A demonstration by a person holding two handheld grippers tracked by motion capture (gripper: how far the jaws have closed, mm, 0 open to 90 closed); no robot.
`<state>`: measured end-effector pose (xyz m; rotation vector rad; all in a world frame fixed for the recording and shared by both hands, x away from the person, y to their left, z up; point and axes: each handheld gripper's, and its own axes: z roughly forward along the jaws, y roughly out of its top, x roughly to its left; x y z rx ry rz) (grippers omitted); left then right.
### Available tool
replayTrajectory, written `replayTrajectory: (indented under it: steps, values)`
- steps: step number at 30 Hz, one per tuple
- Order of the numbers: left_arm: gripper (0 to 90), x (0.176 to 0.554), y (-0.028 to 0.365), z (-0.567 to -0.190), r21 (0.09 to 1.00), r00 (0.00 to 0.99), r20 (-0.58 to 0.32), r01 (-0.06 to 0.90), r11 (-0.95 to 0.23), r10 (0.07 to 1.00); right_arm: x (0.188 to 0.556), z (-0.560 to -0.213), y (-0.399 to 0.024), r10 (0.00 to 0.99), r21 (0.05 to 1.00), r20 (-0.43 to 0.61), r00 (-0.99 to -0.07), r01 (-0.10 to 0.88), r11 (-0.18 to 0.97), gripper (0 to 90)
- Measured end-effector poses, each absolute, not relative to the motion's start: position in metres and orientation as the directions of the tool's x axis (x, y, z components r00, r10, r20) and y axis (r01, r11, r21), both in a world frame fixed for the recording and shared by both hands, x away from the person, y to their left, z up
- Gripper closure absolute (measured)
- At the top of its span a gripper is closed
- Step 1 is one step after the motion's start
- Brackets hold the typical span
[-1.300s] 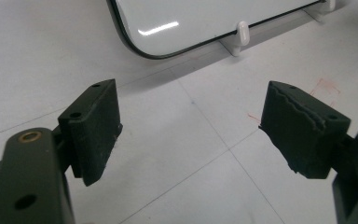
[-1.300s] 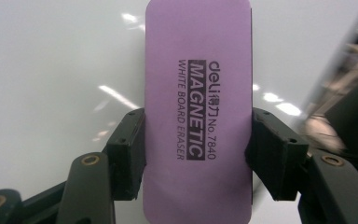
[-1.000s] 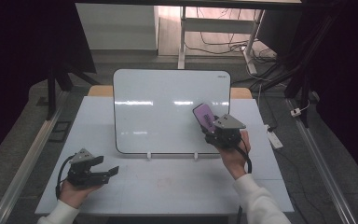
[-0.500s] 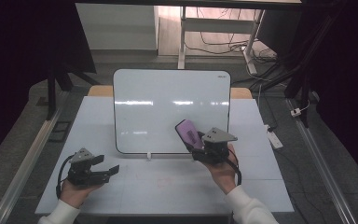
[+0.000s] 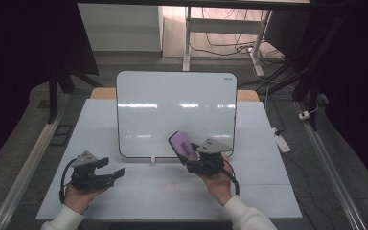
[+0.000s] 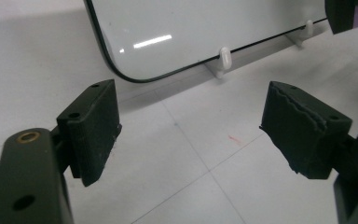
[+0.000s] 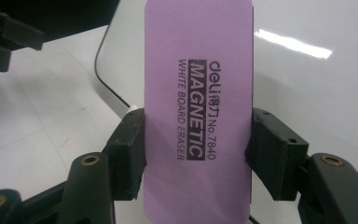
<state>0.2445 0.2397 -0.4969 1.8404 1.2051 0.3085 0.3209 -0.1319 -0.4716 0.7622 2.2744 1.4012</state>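
Note:
A purple magnetic whiteboard eraser (image 7: pixel 198 93) is clamped between the jaws of my right gripper (image 7: pixel 198 154), which is shut on it. In the high view the eraser (image 5: pixel 183 145) sticks up and to the left from the right gripper (image 5: pixel 191 155), just in front of the lower edge of the whiteboard (image 5: pixel 172 110). The whiteboard stands on small white feet (image 6: pixel 223 59) and its surface looks clean. My left gripper (image 5: pixel 112 168) rests low at the front left of the table, open, with nothing between its pads (image 6: pixel 95 128).
The white table (image 5: pixel 268 167) carries a faint red mark (image 6: pixel 234 139) in front of the board. Beyond the table stand a desk frame (image 5: pixel 189 36) and cables on the floor. Metal rails (image 5: pixel 28 158) run along both sides.
My right gripper has carried the eraser down and to the left, from the board's right side to its lower edge. The left gripper has stayed still.

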Motion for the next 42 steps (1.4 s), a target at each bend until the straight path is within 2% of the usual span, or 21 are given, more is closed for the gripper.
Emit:
replayTrajectory:
  steps: [14, 27, 31, 37, 42]
  values:
    - [20.0, 0.252, 0.211, -0.475, 0.816, 0.560, -0.281, 0.566, -0.113, 0.780, 0.314, -0.473, -0.124, 0.603, 0.912, -0.023, -0.798, 0.230, 0.339, 40.8]
    - [21.0, 0.275, 0.162, -0.460, 0.824, 0.640, -0.333, 0.555, -0.117, 0.693, 0.309, -0.476, -0.117, 0.598, 0.919, -0.036, -0.800, 0.208, 0.334, 40.8]
    - [22.7, 0.281, 0.150, -0.458, 0.826, 0.650, -0.338, 0.551, -0.116, 0.681, 0.308, -0.478, -0.115, 0.596, 0.920, -0.039, -0.802, 0.205, 0.335, 40.8]
    - [25.8, 0.292, 0.139, -0.458, 0.819, 0.657, -0.394, 0.569, -0.079, 0.643, 0.305, -0.480, -0.112, 0.592, 0.921, -0.047, -0.805, 0.195, 0.338, 40.8]
    - [30.6, 0.297, 0.133, -0.460, 0.817, 0.649, -0.400, 0.572, -0.069, 0.647, 0.302, -0.480, -0.110, 0.591, 0.930, -0.052, -0.805, 0.177, 0.322, 40.8]
